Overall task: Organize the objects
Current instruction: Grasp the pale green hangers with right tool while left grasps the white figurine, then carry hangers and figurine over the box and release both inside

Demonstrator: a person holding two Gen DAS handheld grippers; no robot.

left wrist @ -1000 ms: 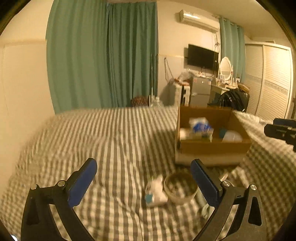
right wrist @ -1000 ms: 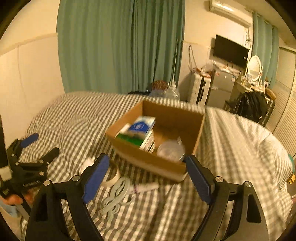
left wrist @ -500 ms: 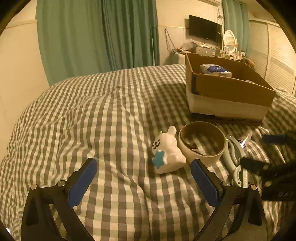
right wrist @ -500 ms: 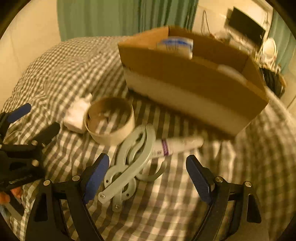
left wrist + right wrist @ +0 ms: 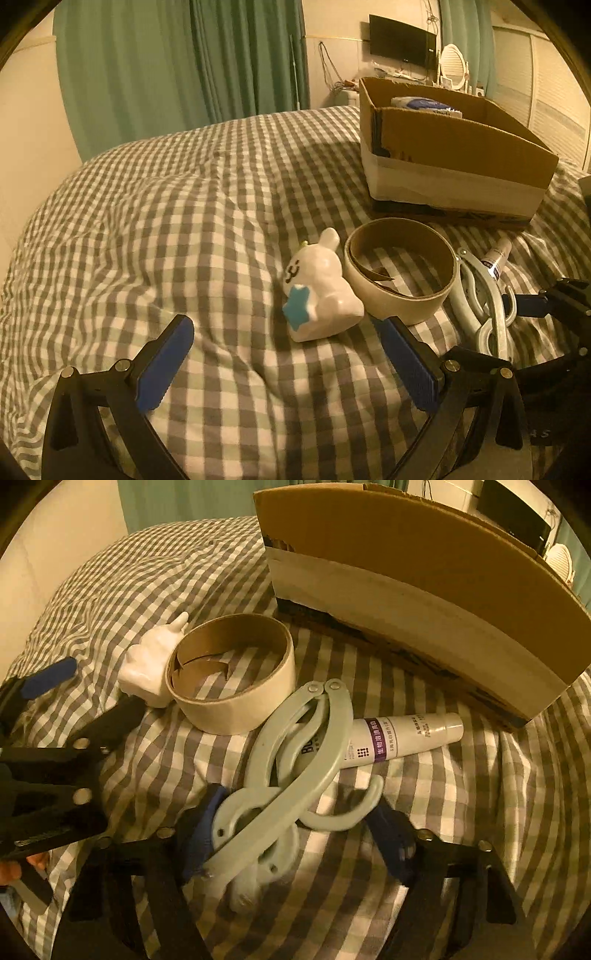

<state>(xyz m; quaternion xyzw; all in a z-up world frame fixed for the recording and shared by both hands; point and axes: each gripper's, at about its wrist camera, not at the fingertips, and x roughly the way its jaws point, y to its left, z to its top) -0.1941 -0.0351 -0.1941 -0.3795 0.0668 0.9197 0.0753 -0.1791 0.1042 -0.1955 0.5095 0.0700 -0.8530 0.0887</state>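
Now low over the bed (image 5: 155, 221) beside the box (image 5: 406, 602), right tongs (image 5: 295, 834) spread apart around the folded hanger (image 5: 295, 760), apparently lined up to grip it, though not yet closed; left tongs (image 5: 284, 354) also wide apart and empty, aimed at the bunny (image 5: 319, 295) leaning against the tape roll (image 5: 236, 672). Hard to judge whether either pad touches the hanger; tube (image 5: 406, 734) partly covered by it, box contents mostly hidden by the near wall.
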